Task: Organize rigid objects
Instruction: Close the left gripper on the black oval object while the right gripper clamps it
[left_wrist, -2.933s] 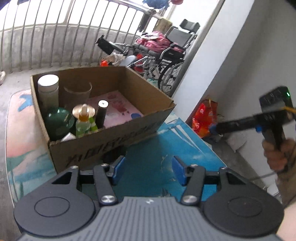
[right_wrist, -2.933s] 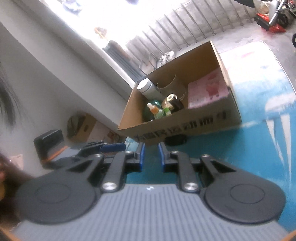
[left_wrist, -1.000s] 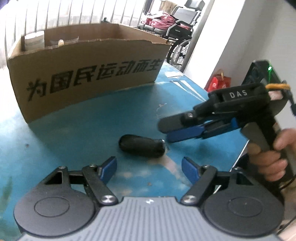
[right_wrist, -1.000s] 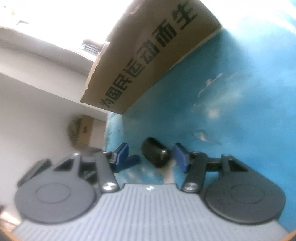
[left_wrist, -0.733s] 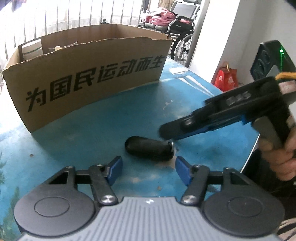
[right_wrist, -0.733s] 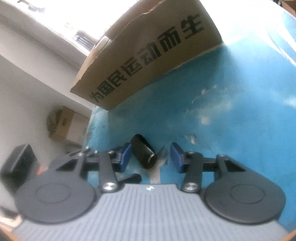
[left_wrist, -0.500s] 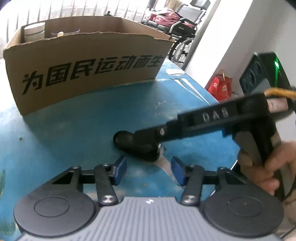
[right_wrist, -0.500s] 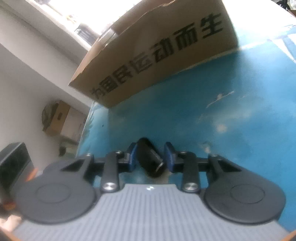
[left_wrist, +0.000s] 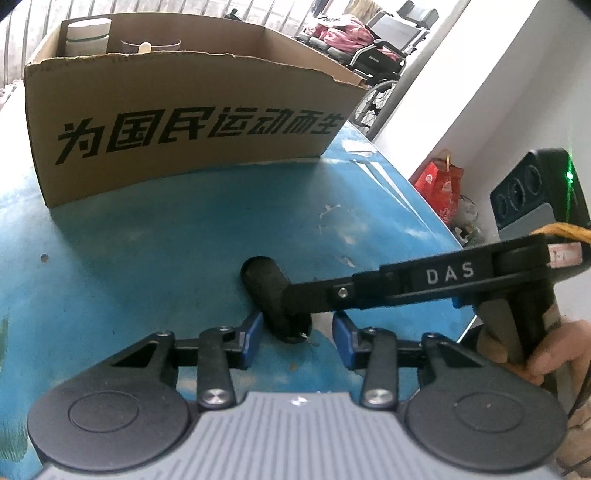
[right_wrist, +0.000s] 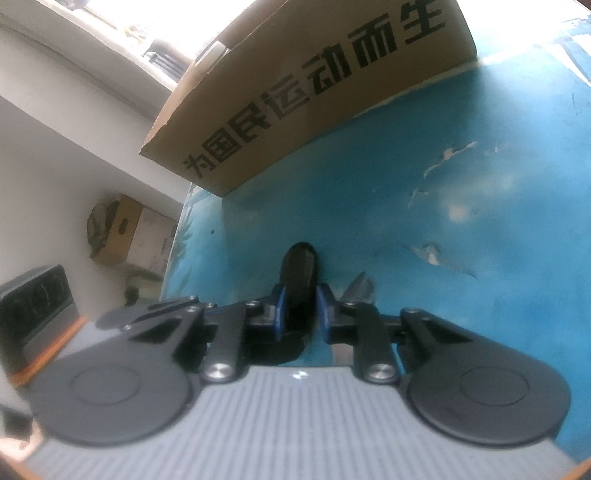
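Note:
A short black cylinder (left_wrist: 264, 280) lies on the blue table (left_wrist: 147, 240) in front of the cardboard box (left_wrist: 177, 110). My right gripper (left_wrist: 290, 299) comes in from the right and is shut on the cylinder's middle. In the right wrist view both blue pads press the cylinder (right_wrist: 298, 273), with the right gripper (right_wrist: 299, 314) around it. My left gripper (left_wrist: 298, 338) sits at the cylinder's near end with its jaws closing. That end lies between the left gripper's pads, with a gap on the right side. A small metal tip (left_wrist: 308, 338) pokes out there.
The box holds a white jar (left_wrist: 88, 37) and other items and shows black lettering (right_wrist: 314, 85). The table's right edge (left_wrist: 424, 199) drops to a floor with a red bag (left_wrist: 441, 188) and a wheelchair (left_wrist: 380, 55). A hand (left_wrist: 554, 350) grips the right tool.
The right gripper's jaws came together on the black cylinder, which turned to point away from the left camera. The left gripper's jaws narrowed and now flank its near end.

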